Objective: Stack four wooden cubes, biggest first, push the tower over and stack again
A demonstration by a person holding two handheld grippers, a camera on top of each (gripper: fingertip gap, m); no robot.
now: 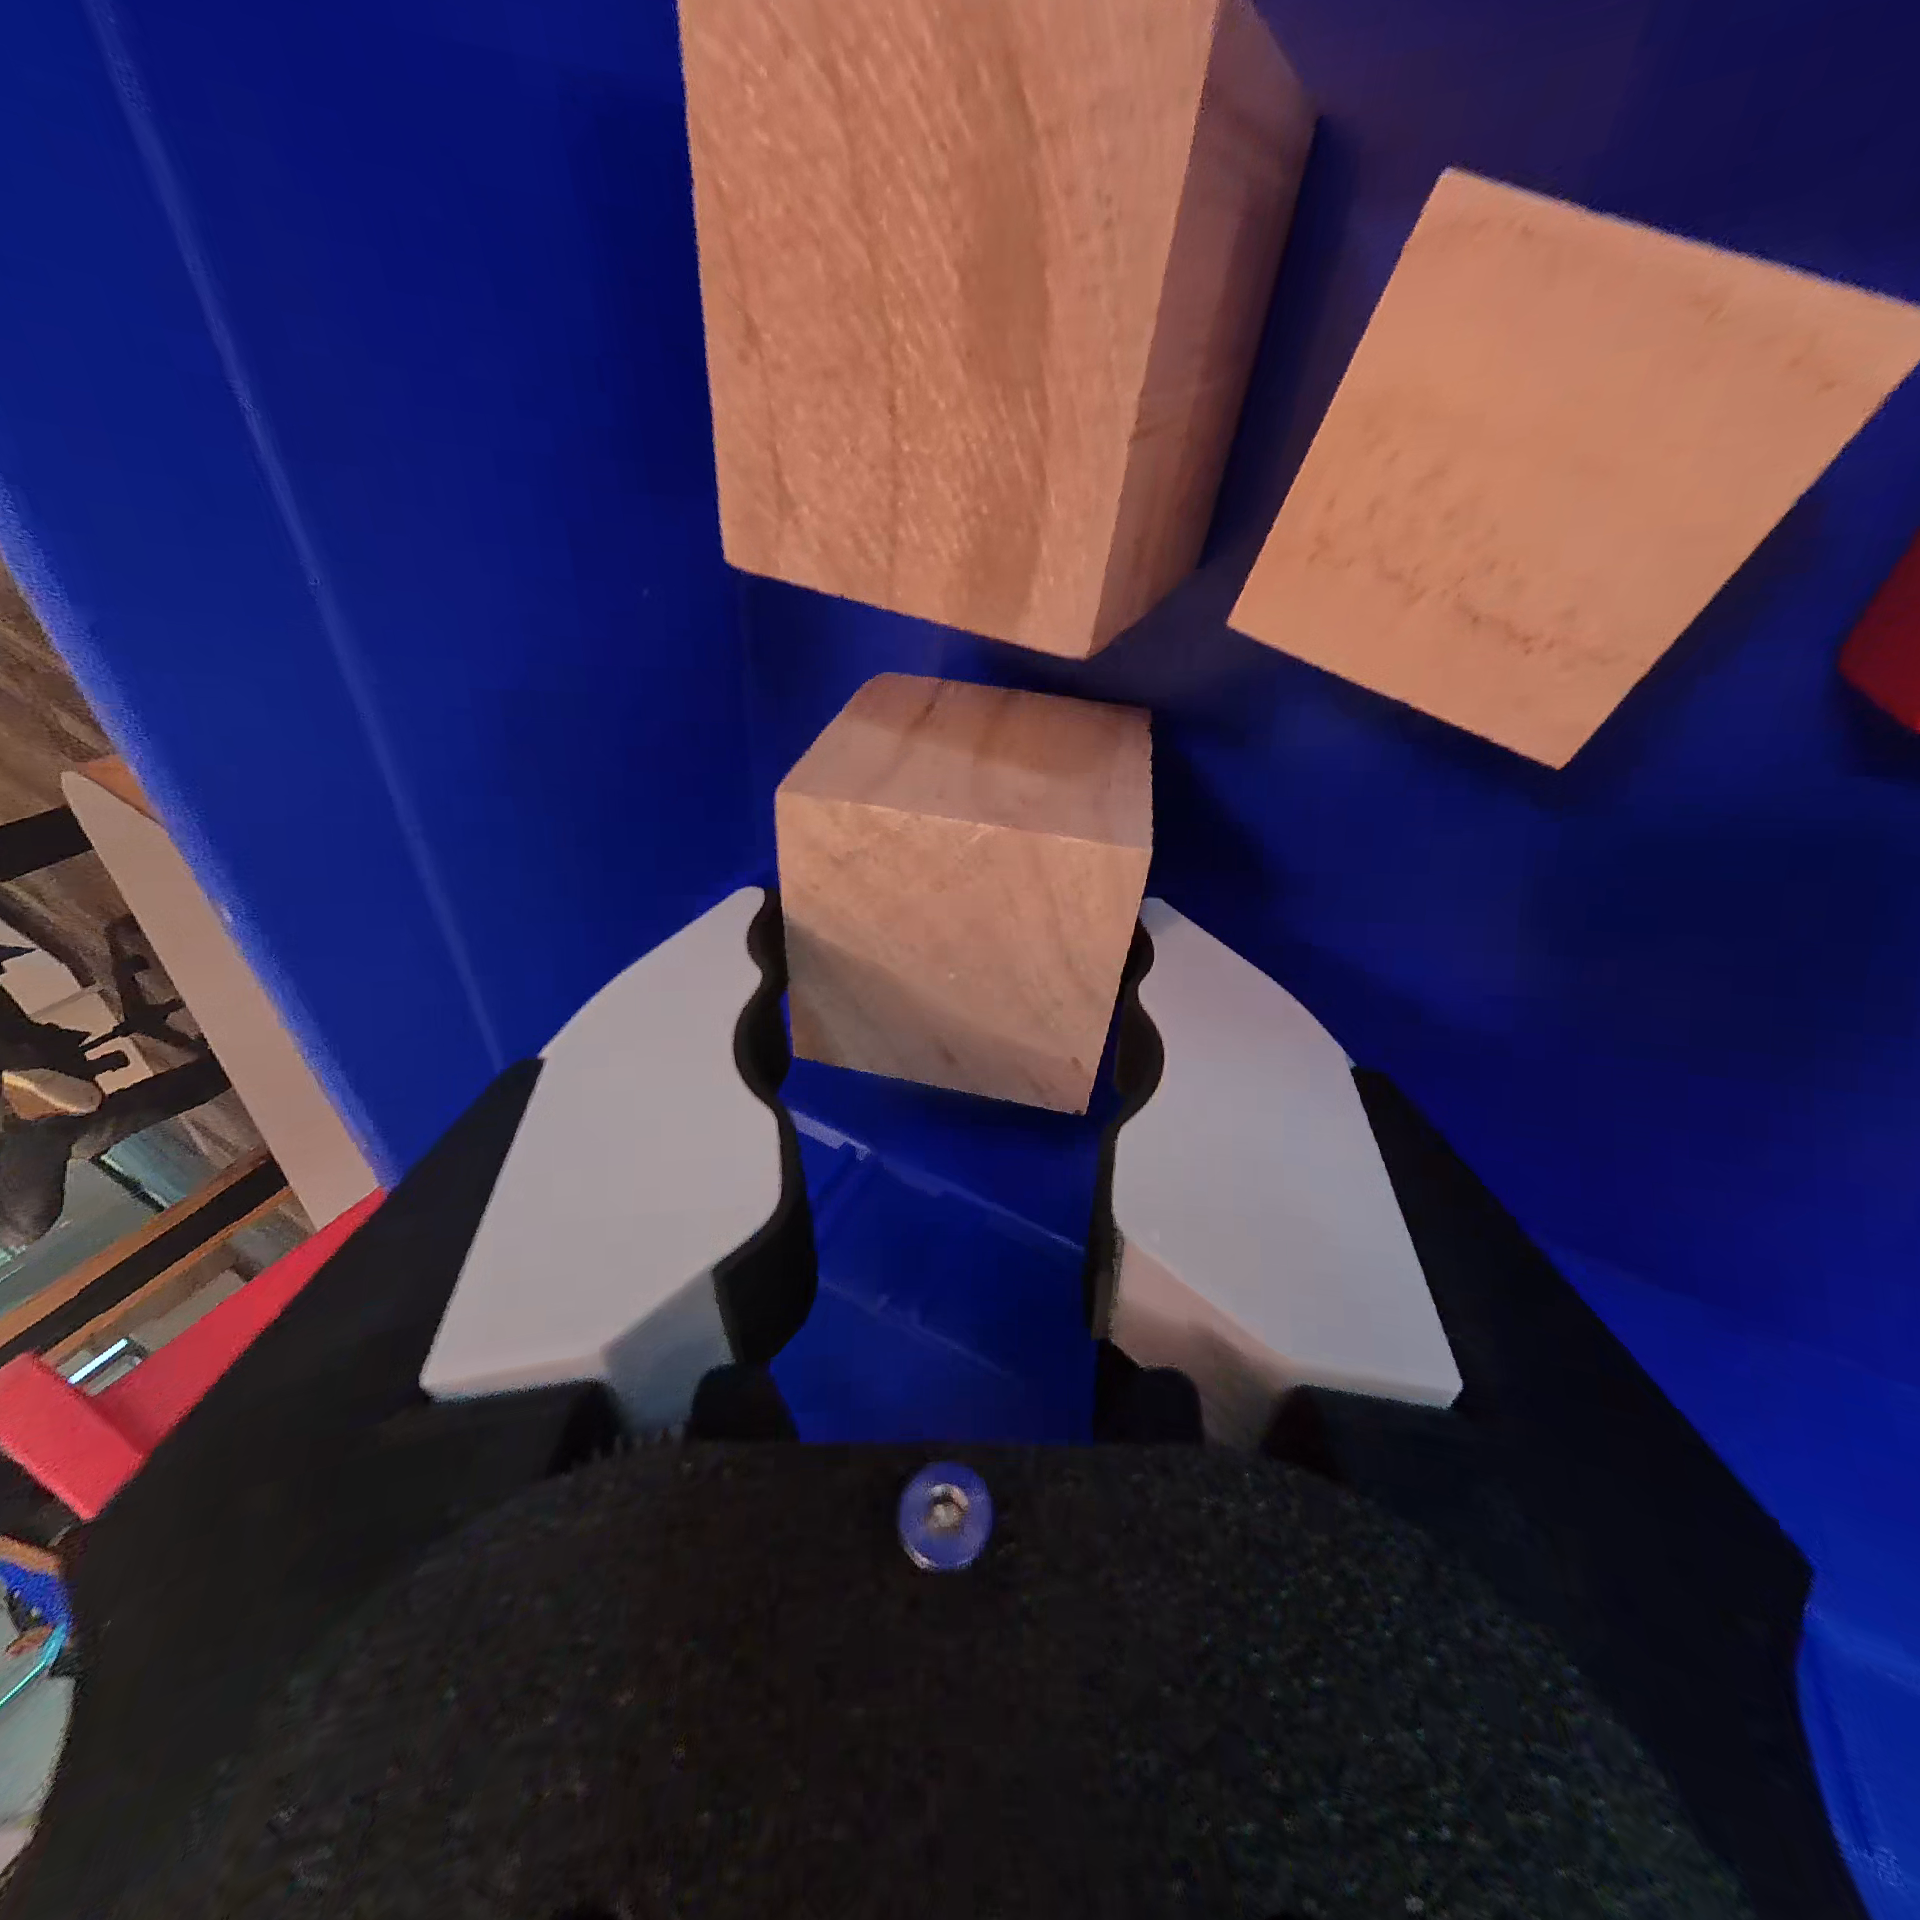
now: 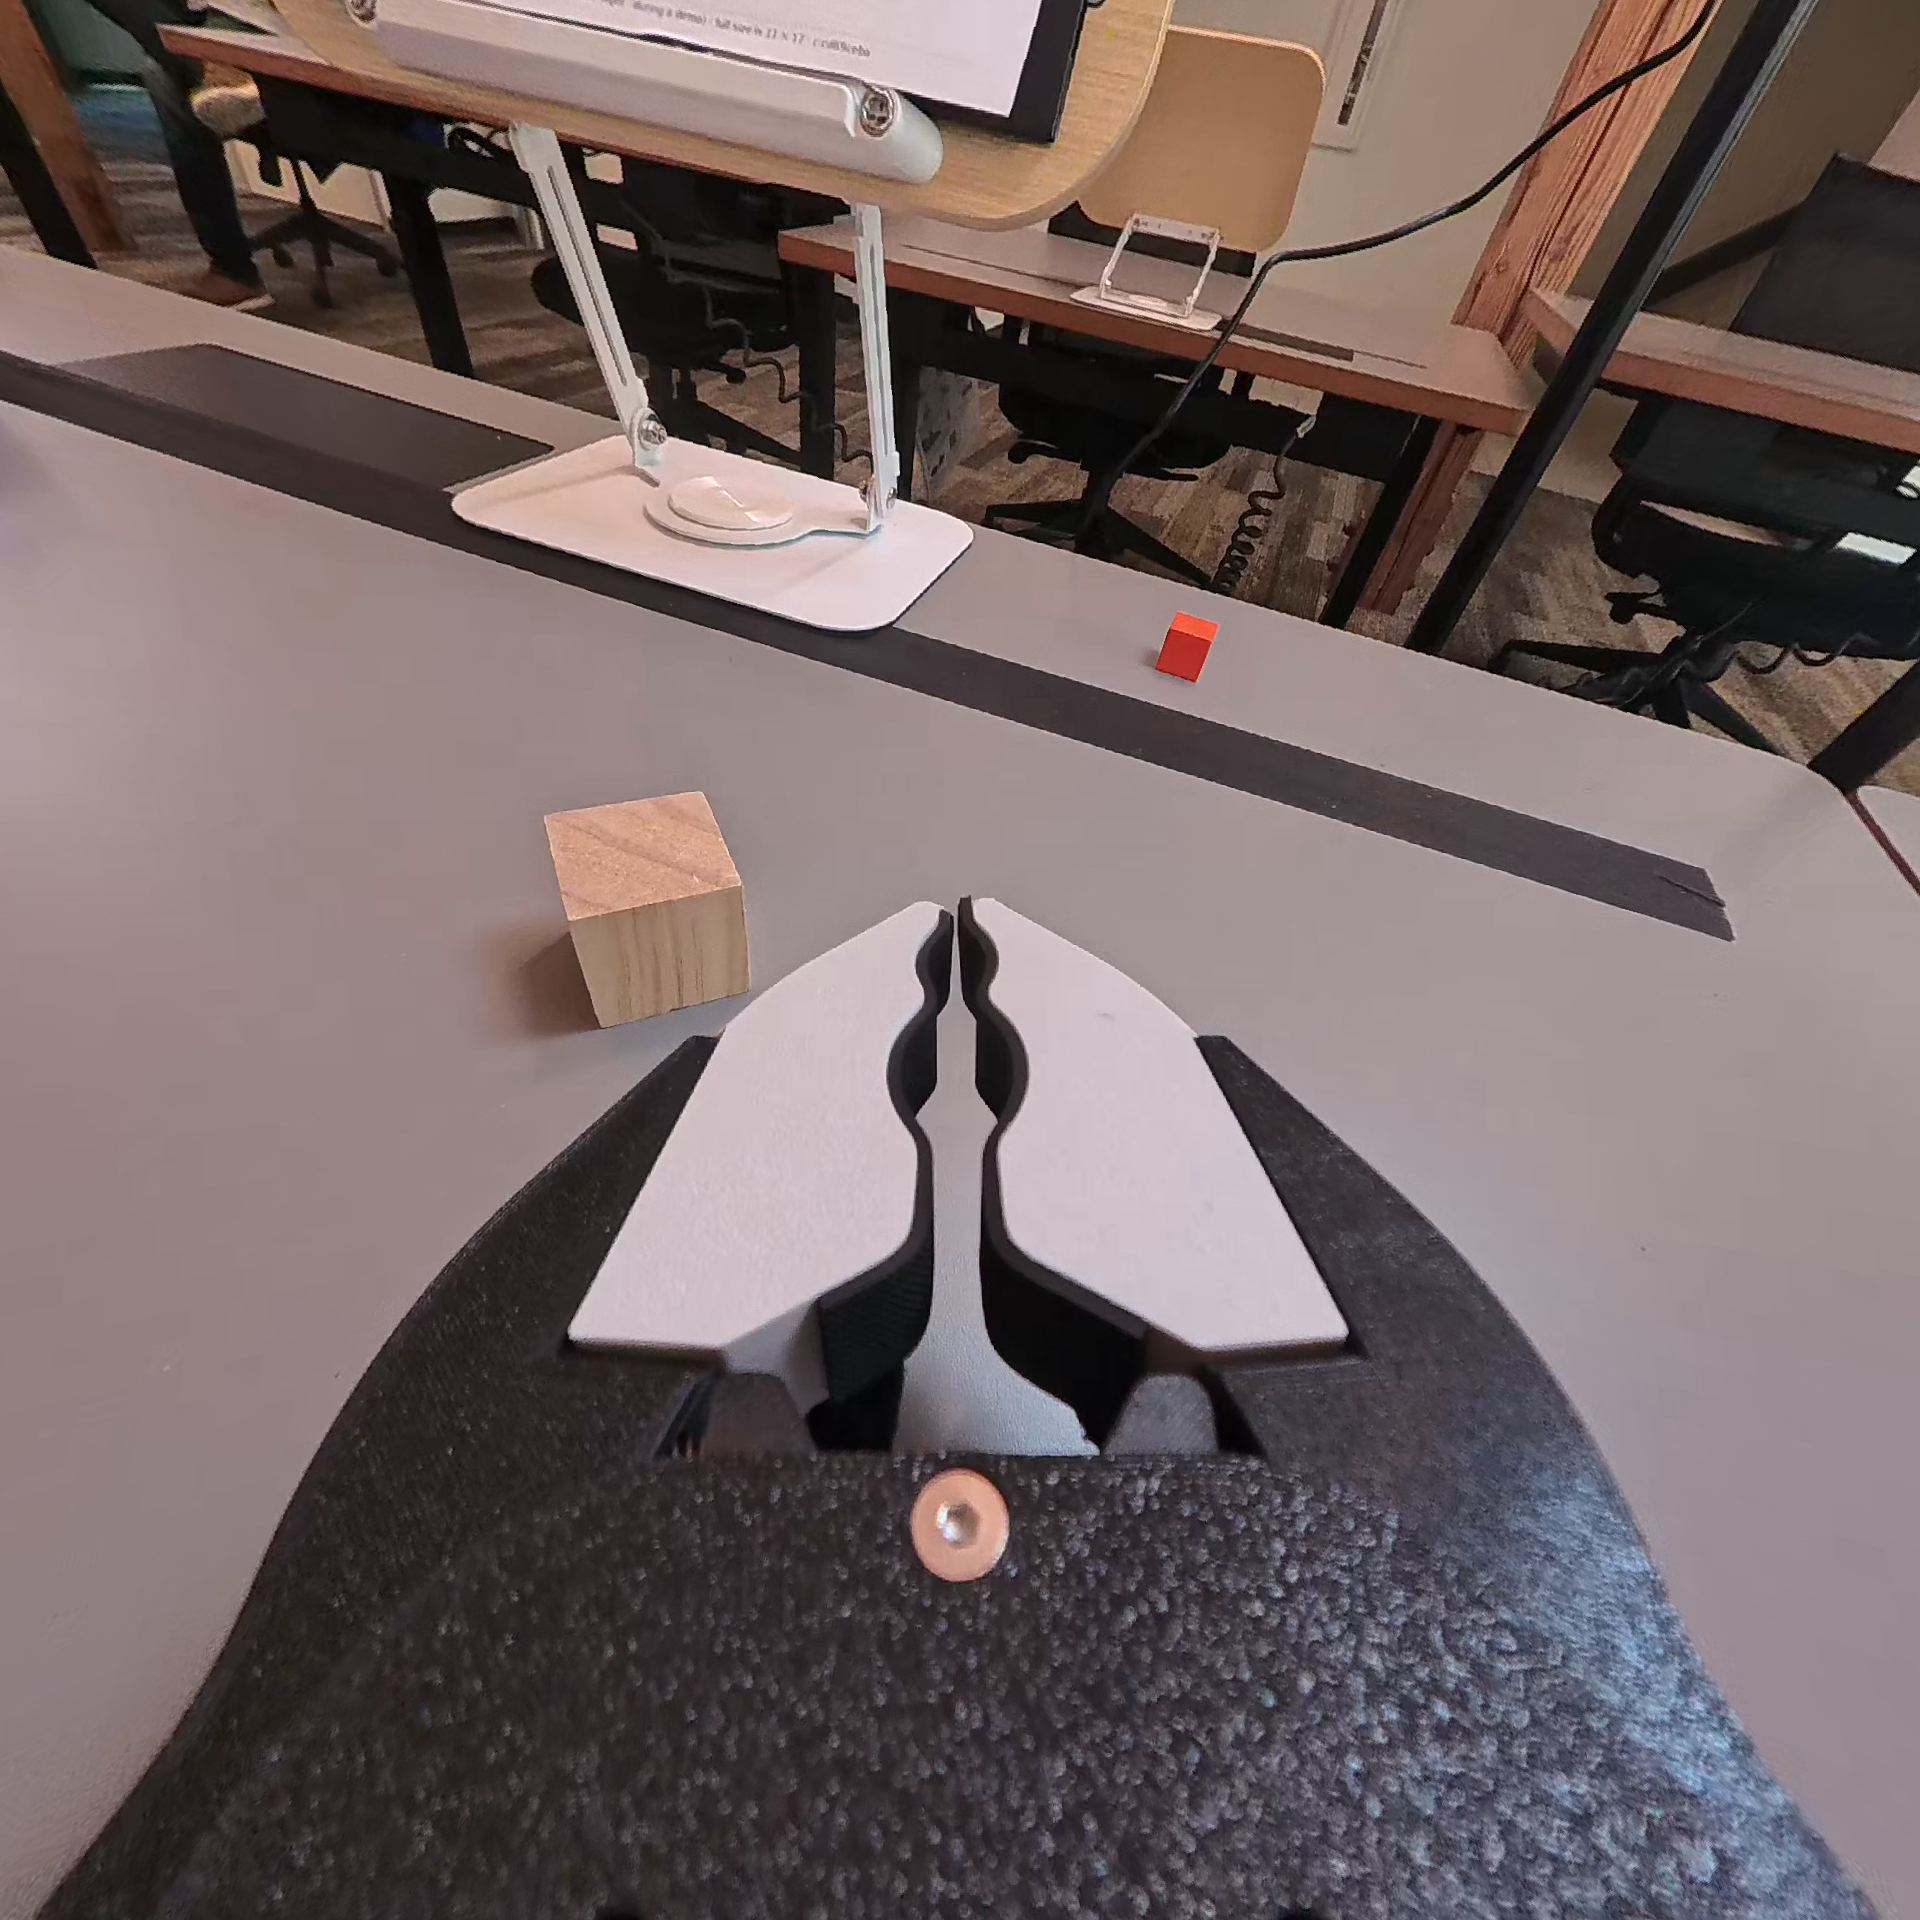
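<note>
A small wooden cube (image 1: 961,914) sits between the fingertips of the left tongs (image 1: 951,971), inside a deep blue bin (image 1: 416,520). Both black pads meet the cube's side faces, so the left tongs are closed on it at about the cube's width, and blue shows under the cube's near bottom edge. Just past it, a larger wooden block (image 1: 966,312) lies against the blue surface close to a corner of the bin, and a second large wooden block (image 1: 1538,468) lies tilted to its right, near but apart. A red thing (image 1: 1886,655) shows at the right edge of that view, and a red part (image 1: 94,1423) at the lower left outside the bin.

The right tongs (image 2: 956,920) are closed, their fingertips all but touching with nothing between them, above a grey desk (image 2: 312,1143). Nearest to them, just to the left of the fingertips, a wooden cube (image 2: 649,909) stands on the desk, apart from the fingers. Farther off, a small red cube (image 2: 1187,646) rests beyond a dark strip (image 2: 1351,790) that crosses the desk. A white stand (image 2: 717,530) has its flat base on the desk's far part, with office chairs and other desks behind.
</note>
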